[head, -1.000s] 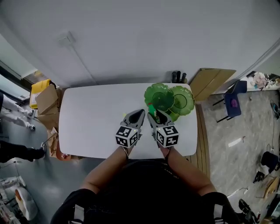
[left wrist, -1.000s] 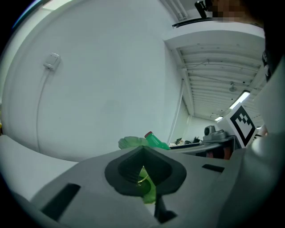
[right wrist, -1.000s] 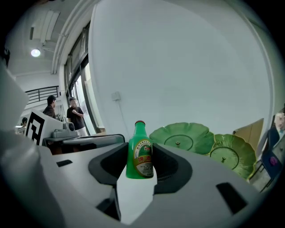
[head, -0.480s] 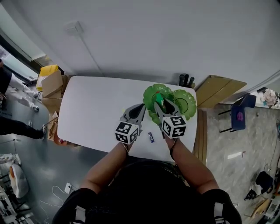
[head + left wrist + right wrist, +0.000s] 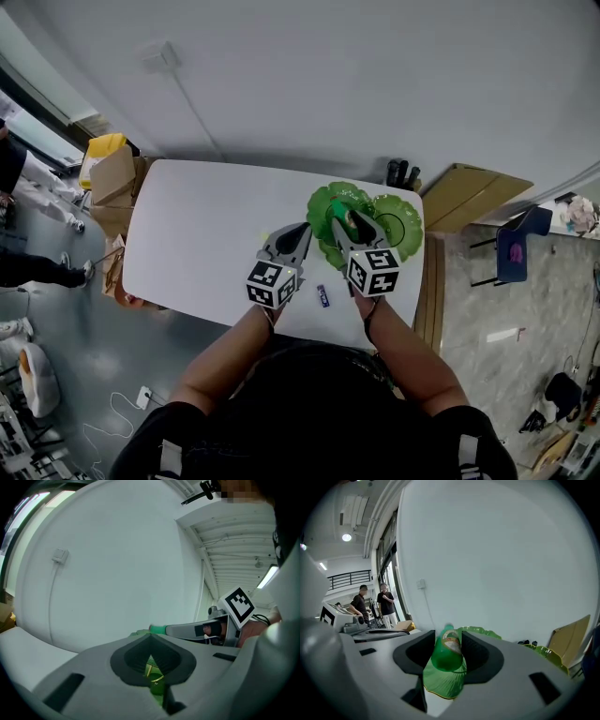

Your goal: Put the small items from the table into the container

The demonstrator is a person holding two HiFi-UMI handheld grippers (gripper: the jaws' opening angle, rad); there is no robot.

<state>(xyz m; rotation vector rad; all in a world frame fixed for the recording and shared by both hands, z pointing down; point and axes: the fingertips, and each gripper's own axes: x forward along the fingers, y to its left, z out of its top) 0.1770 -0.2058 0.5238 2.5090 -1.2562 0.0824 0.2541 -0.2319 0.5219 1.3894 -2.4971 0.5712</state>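
Note:
A green bottle (image 5: pixel 447 651) with a red and gold label is clamped between the pads of my right gripper (image 5: pixel 449 641). In the head view that gripper (image 5: pixel 339 225) holds the bottle (image 5: pixel 345 223) over the nearer of two green leaf-shaped dishes (image 5: pixel 323 202) at the white table's (image 5: pixel 206 234) right end. My left gripper (image 5: pixel 296 232) hovers just left of the dishes, jaws shut with nothing seen held. Only a sliver of green shows through the notch in its pads (image 5: pixel 151 641). A small blue item (image 5: pixel 323 295) lies on the table between the two grippers.
The second green dish (image 5: pixel 398 220) sits at the table's far right corner. A tiny yellow item (image 5: pixel 265 237) lies left of the left gripper. Cardboard boxes (image 5: pixel 112 183) stand off the table's left end, a wooden board (image 5: pixel 469 197) off its right. Two people (image 5: pixel 361 604) stand far behind.
The right gripper has carried the green bottle forward over the nearer green dish. The left gripper shifted slightly. The blue item now shows on the table.

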